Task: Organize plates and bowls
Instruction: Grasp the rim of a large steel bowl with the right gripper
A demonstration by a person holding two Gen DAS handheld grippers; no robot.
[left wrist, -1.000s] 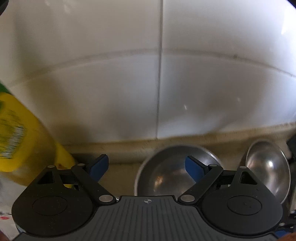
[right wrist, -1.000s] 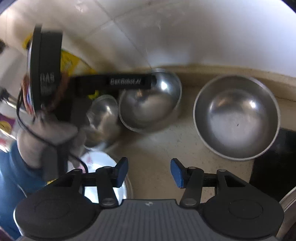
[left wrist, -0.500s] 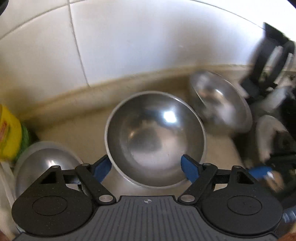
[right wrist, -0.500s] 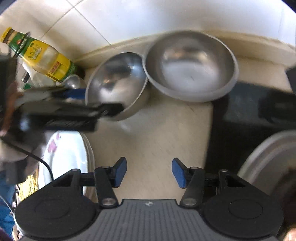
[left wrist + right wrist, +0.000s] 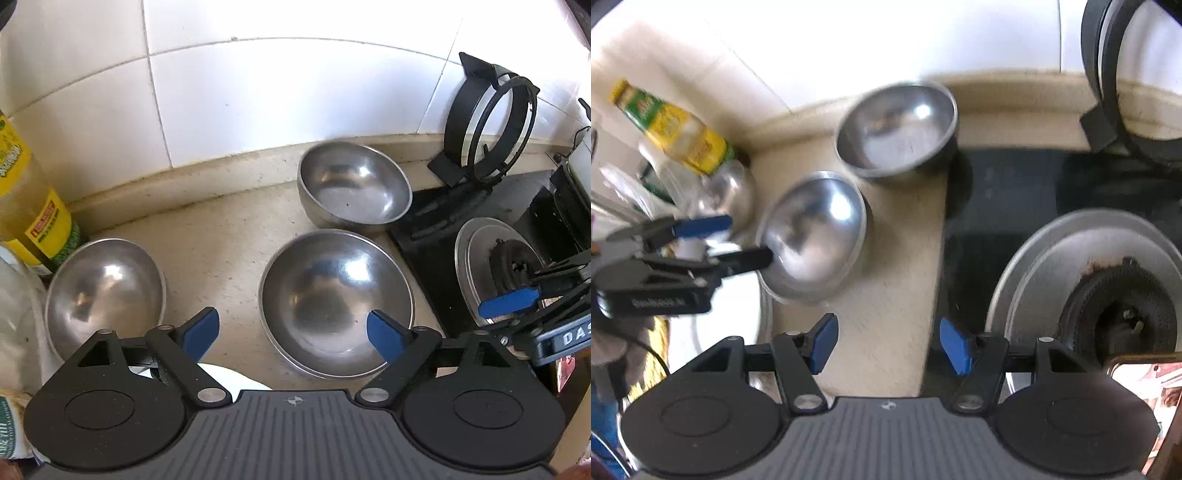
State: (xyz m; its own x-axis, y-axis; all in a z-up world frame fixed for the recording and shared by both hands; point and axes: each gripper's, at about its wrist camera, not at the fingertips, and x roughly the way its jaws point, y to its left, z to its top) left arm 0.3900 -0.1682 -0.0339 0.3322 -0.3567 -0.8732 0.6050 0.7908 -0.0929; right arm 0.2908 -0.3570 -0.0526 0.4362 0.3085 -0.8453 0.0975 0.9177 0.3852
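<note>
With both jaws wide and empty, the left gripper (image 5: 291, 334) hangs over the big steel bowl (image 5: 336, 302) at the frame's centre, and the right gripper (image 5: 884, 345) stays apart, so a shallow bite could let the smooth rim slip out.

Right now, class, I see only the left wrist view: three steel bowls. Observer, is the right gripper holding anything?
Observer: No. The right gripper has its jaws open and empty above the counter.
Operator: What does it hide from me?
Observer: A dark burner head, with a rusty stain on its steel plate.
Operator: And the oil bottle's top?
Observer: The oil bottle has a yellow cap.
</note>
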